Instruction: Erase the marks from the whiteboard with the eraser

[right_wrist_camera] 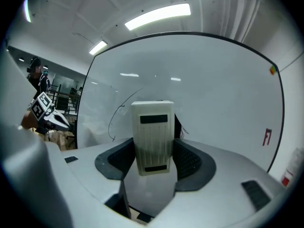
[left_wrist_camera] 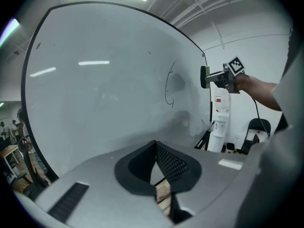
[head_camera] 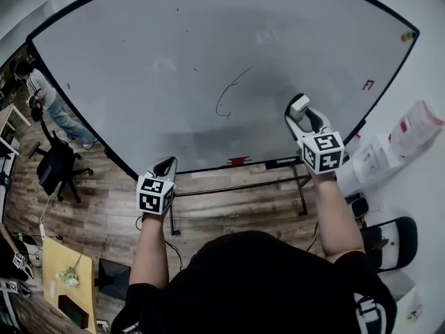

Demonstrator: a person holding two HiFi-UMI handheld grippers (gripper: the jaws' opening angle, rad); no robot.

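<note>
We find the right gripper (head_camera: 301, 111) with its fingers clamped on the eraser (right_wrist_camera: 152, 137), before the whiteboard (head_camera: 160, 75), right of the curved black mark (head_camera: 227, 94). The left gripper (head_camera: 167, 163) has its fingers closed together on nothing, low by the board's bottom edge.

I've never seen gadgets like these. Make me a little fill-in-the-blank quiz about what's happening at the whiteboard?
1. The right gripper clamps the eraser, while the left gripper holds ___.
2. The curved mark on the whiteboard is drawn in ___ ink.
3. In the head view, that mark lies to the ___ of the eraser.
Missing words: nothing; black; left.
</note>
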